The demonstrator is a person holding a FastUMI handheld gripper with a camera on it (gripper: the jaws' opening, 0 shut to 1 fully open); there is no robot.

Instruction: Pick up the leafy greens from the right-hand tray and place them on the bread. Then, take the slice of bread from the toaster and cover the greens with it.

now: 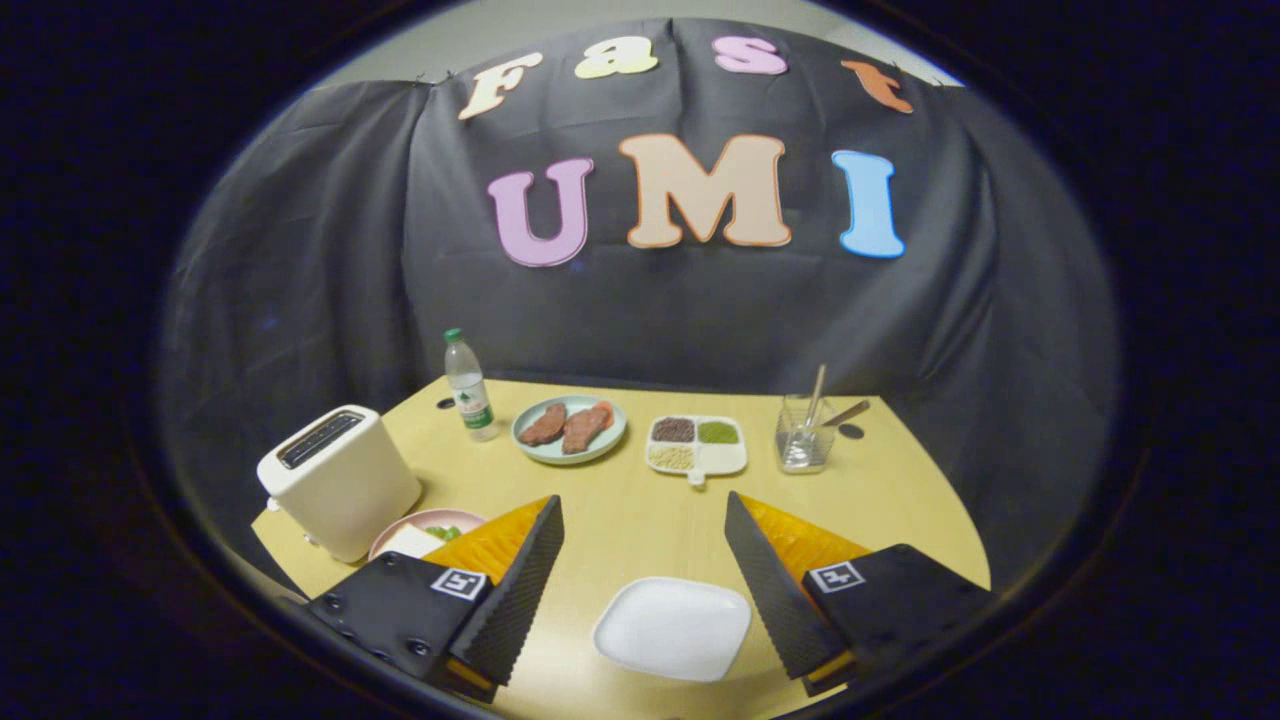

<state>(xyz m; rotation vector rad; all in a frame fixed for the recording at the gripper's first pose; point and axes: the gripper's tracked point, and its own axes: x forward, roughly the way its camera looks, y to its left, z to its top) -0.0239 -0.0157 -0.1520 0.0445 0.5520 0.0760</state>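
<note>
My gripper (pixel 642 500) is open, held above the wooden table (pixel 640 520) with nothing between its fingers. An empty white square tray (pixel 672 628) lies on the table between and below the two fingers. Partly hidden behind the left finger sits a pink plate (pixel 432 520) with a pale slice of bread (pixel 408 541) and some leafy greens (pixel 444 532) on it. A white toaster (pixel 340 482) stands just left of that plate. Its top slot is dark and I cannot tell what is inside.
Beyond the fingers, at the back of the table, stand a water bottle (pixel 468 385), a pale green plate (pixel 524 444) with two pieces of meat, a white divided dish (pixel 728 460) of grains and a glass (pixel 803 436) holding utensils. Black cloth walls close off the table's back and sides.
</note>
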